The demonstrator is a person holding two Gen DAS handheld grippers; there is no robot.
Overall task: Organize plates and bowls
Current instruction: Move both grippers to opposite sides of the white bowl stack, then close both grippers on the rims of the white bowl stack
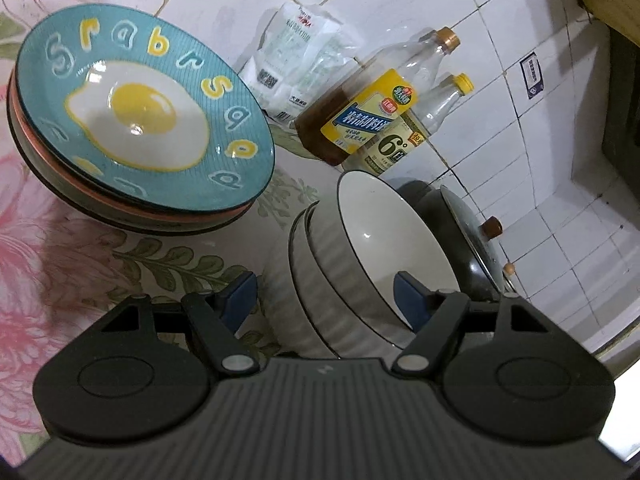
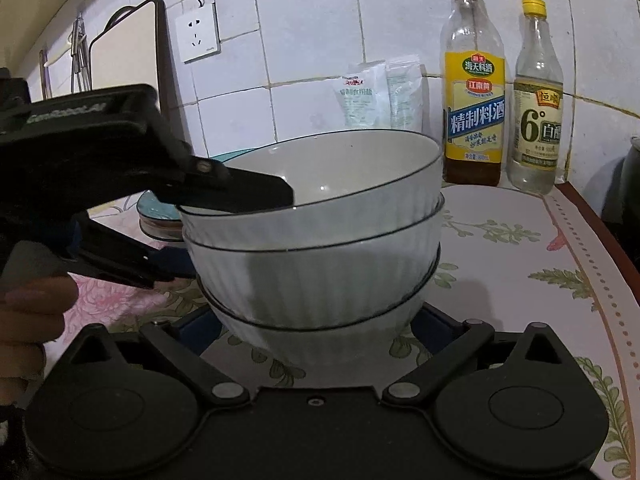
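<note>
I'm working the bowl-stacking step w/ both claws. My right claw is sitting released, jaws wide either side of the bowl stack, pads not pressing. My left claw is also released, one finger over the top bowl's rim, one outside. Next, I reckon: closing on the stack w/o tipping it. Further off on the bench, the plate stack is resting.

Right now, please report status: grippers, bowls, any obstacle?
Left gripper open around top bowl's rim, right gripper open around bottom bowl. Three white bowls stacked, plate stack beside. Bottles behind, clear.
</note>
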